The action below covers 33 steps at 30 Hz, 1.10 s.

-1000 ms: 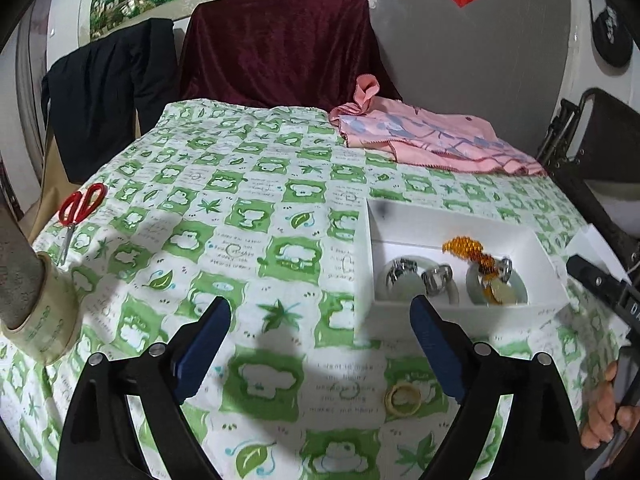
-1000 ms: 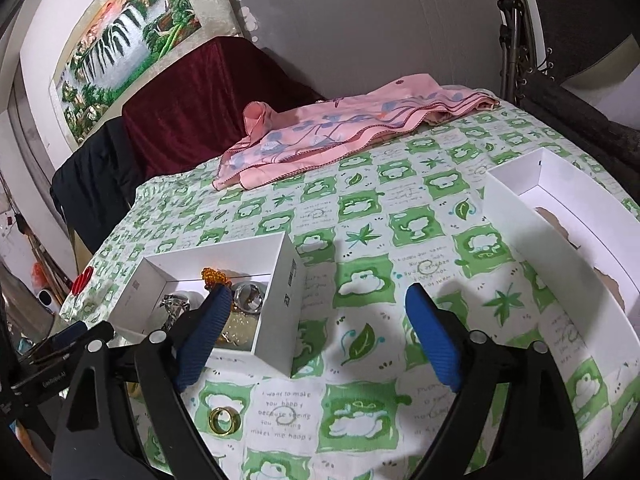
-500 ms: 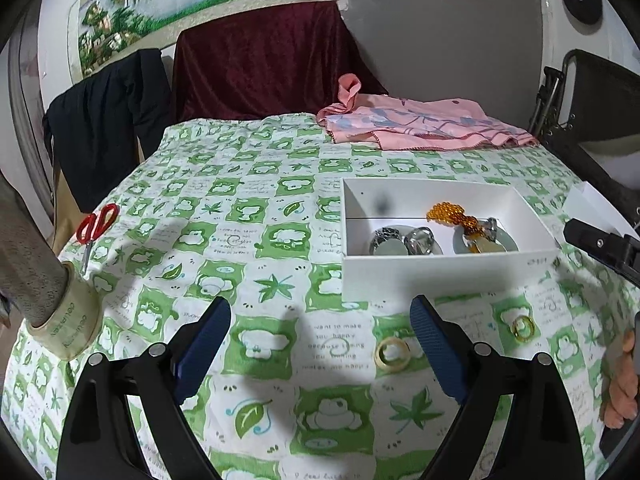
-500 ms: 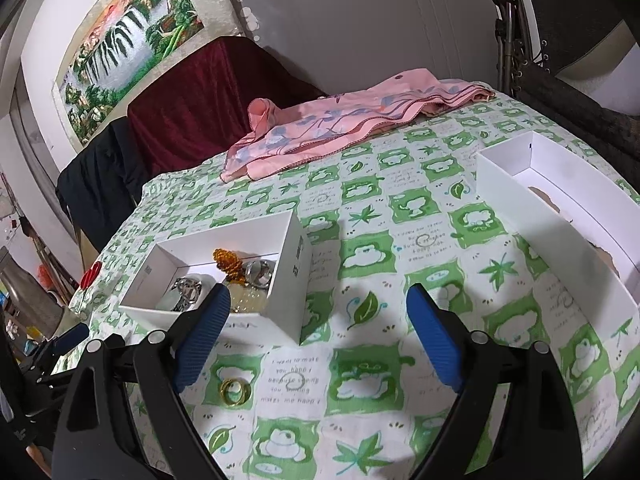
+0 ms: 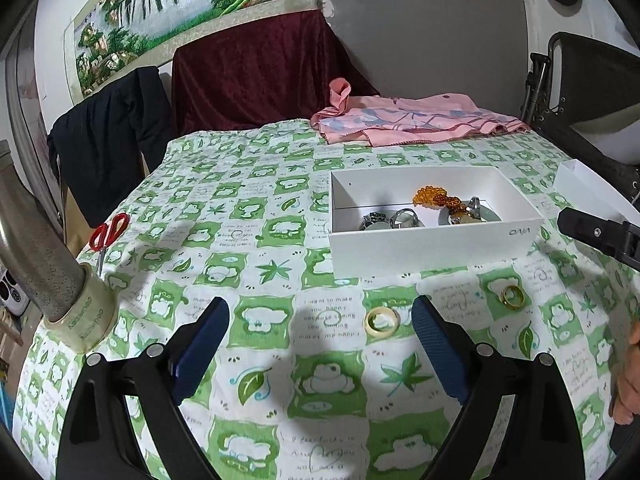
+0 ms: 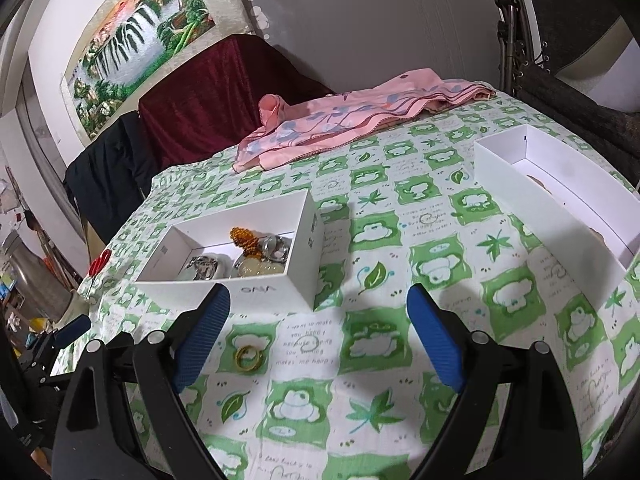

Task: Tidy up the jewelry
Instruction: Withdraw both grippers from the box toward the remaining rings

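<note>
Both wide open, nothing gripped. Left hand-held gripper (image 5: 320, 332) hovers over the surface (image 5: 256, 264), cream ring (image 5: 382, 322) lying between its fingers, nearer the right one. Gold ring (image 5: 512, 296) sits further right on the cloth, apart from the white box (image 5: 432, 248). Box holds amber beads (image 5: 434, 197) and silver pieces. Right hand-held gripper (image 6: 318, 330) is also over the surface, gold ring just inside its left finger. Second white box (image 6: 532, 208) well to the right.
</note>
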Each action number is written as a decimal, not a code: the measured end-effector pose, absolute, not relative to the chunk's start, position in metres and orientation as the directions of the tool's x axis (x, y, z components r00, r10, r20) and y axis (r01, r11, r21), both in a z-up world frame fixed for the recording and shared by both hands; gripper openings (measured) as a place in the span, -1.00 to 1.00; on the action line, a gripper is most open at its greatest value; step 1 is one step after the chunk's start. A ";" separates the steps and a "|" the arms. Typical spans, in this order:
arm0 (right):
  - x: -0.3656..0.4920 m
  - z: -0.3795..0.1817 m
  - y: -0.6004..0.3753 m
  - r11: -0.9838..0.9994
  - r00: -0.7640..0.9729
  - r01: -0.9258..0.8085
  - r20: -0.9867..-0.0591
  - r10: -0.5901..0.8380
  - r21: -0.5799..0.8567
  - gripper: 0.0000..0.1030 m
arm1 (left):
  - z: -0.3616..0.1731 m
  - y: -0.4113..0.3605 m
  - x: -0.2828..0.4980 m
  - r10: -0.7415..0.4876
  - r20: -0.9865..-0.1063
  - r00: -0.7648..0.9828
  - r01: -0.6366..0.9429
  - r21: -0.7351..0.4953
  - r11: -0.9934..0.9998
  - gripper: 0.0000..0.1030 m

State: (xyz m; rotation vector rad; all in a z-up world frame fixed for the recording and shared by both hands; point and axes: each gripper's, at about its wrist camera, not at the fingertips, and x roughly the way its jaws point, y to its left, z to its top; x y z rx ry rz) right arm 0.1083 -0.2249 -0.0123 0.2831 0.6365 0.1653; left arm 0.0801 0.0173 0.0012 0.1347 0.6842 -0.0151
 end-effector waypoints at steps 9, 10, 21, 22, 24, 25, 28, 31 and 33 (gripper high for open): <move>0.090 -0.012 -0.218 0.948 0.789 -0.089 -0.559 0.254 0.306 0.73 | -0.001 0.021 0.070 0.042 -0.640 0.767 0.046 0.120 0.992 0.84; 0.088 -0.013 -0.218 0.948 0.788 -0.089 -0.560 0.254 0.305 0.74 | -0.001 0.022 0.069 0.043 -0.644 0.764 0.043 0.117 0.992 0.84; 0.065 -0.019 -0.204 0.948 0.754 -0.131 -0.592 0.285 0.290 0.82 | -0.011 0.046 0.060 0.008 -0.724 0.690 0.023 0.033 0.999 0.86; 0.063 -0.020 -0.202 0.948 0.748 -0.137 -0.597 0.289 0.286 0.82 | -0.012 0.048 0.058 0.003 -0.729 0.684 0.022 0.025 0.999 0.86; 0.061 -0.021 -0.200 0.947 0.738 -0.148 -0.605 0.299 0.286 0.83 | -0.013 0.052 0.055 -0.006 -0.734 0.679 0.020 0.010 1.000 0.86; 0.060 -0.021 -0.199 0.946 0.734 -0.151 -0.609 0.302 0.288 0.84 | -0.014 0.054 0.052 -0.014 -0.736 0.677 0.021 0.001 1.000 0.86; 0.058 -0.024 -0.199 0.941 0.717 -0.155 -0.621 0.316 0.300 0.85 | -0.014 0.058 0.047 -0.027 -0.737 0.675 0.023 -0.015 1.000 0.86; 0.056 -0.029 -0.199 0.935 0.688 -0.160 -0.643 0.336 0.317 0.86 | -0.015 0.060 0.045 -0.035 -0.743 0.668 0.026 -0.024 0.999 0.86; 0.055 -0.032 -0.196 0.932 0.666 -0.169 -0.660 0.347 0.319 0.86 | -0.017 0.060 0.044 -0.039 -0.751 0.659 0.030 -0.025 0.999 0.86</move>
